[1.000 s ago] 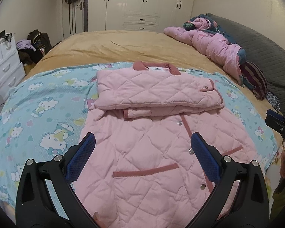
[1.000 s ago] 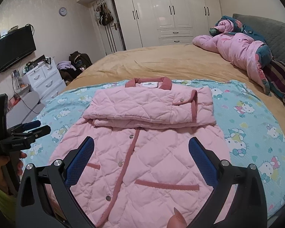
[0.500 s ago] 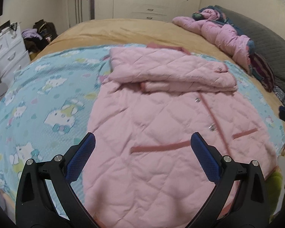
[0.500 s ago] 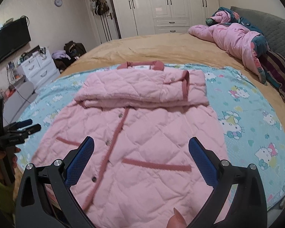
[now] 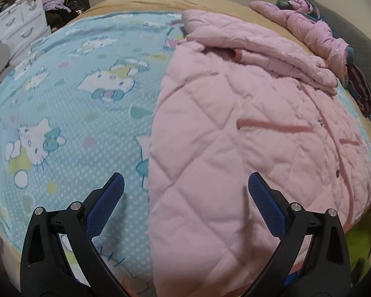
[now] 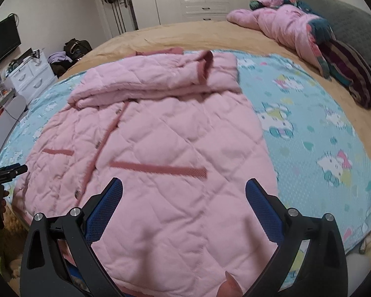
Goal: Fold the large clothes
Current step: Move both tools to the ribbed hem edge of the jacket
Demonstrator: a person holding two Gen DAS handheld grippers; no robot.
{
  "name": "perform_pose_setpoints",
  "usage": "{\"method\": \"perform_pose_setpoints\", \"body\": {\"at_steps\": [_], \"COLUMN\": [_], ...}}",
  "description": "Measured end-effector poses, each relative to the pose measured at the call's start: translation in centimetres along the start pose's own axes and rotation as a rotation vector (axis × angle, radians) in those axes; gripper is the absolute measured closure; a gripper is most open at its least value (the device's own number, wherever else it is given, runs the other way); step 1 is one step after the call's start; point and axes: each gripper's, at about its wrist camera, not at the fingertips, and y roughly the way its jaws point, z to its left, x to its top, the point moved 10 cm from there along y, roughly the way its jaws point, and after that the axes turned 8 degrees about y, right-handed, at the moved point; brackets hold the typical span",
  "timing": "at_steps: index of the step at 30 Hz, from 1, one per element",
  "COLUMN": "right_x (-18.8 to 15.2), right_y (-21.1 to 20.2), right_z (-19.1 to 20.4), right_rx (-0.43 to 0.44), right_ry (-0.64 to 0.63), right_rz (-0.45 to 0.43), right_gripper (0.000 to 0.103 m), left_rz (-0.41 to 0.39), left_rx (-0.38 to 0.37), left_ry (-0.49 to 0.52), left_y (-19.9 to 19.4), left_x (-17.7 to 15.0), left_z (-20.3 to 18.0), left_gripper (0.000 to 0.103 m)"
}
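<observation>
A pink quilted coat [image 5: 247,136] [image 6: 160,143] lies front-up on a light blue cartoon-cat blanket [image 5: 74,104] [image 6: 309,128], with its sleeves folded across the chest near the collar. My left gripper [image 5: 185,188] is open and hovers low over the coat's left hem edge; one blue finger is above the blanket, the other above the coat. My right gripper [image 6: 184,190] is open too, low over the hem on the coat's right half, just below a dark pink pocket strip [image 6: 158,168]. Neither holds anything.
A heap of pink and dark bedding [image 6: 296,24] lies at the far right of the tan bed [image 6: 185,37]. White drawers [image 6: 29,74] and bags stand by the left wall. The other gripper [image 6: 5,173] shows at the left edge of the right wrist view.
Both grippers have dropped lower and closer to the coat's hem. The left one has shifted toward the coat's left edge. Both stayed open.
</observation>
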Motion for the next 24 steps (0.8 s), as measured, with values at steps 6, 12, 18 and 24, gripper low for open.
{"method": "perform_pose_setpoints", "body": {"at_steps": [6,12,18,24], "right_x": [-1.9,-3.4,-4.8,-6.0], "right_y": [0.1,0.4,0.6,1.2], "right_z": [-2.6,-4.6,-6.0,-7.0], "right_rx": [-0.039,-0.061,-0.062,-0.025], "right_ry": [0.019,0.038,0.044,0.064], "right_rz": [0.032,0.069,0.107,0.173], "right_gripper": [0.004,0.004,0.004,0.004], "left_rz": [0.033,0.040,0.035,0.029], "left_rx": [-0.050,-0.067,-0.076,-0.091], "left_ry": [-0.001,-0.025,-0.031,-0.034], "left_y": [0.9,1.9,2.0,1.8], "left_x": [-1.8,-2.5,-2.5,-2.4], "left_z": [-0.6,-0.6,-0.6,-0.9], "left_gripper": [0.009,0.009,0.009,0.016]}}
